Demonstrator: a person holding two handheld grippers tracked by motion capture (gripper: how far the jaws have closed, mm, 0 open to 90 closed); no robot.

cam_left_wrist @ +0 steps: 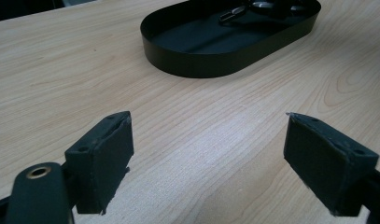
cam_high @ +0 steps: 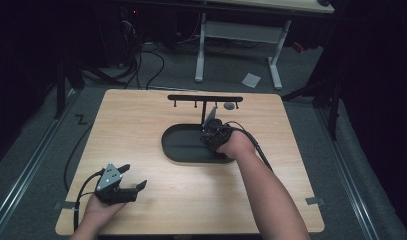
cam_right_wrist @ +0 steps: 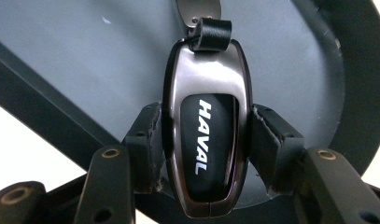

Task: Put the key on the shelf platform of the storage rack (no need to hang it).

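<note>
A glossy dark key fob [cam_right_wrist: 206, 140] lettered HAVAL, with a short black strap loop [cam_right_wrist: 210, 32] at its top, sits between the pads of my right gripper [cam_right_wrist: 205, 154], which is shut on its two sides. That gripper [cam_high: 213, 136] hangs low over the right part of the black oval tray [cam_high: 176, 150], whose grey floor [cam_right_wrist: 85, 56] lies just behind the fob. My left gripper [cam_high: 134, 176] rests near the table's front left, its jaws wide open over bare wood [cam_left_wrist: 208, 154] with nothing between them. The tray [cam_left_wrist: 197, 65] lies ahead of it.
Behind the tray stands a black T-shaped rack [cam_high: 205, 98] with small hooks. A small grey object [cam_high: 230, 106] sits by its right end. The wooden table [cam_high: 141, 120] has rounded corners. A white desk frame [cam_high: 241, 35] stands on the floor beyond.
</note>
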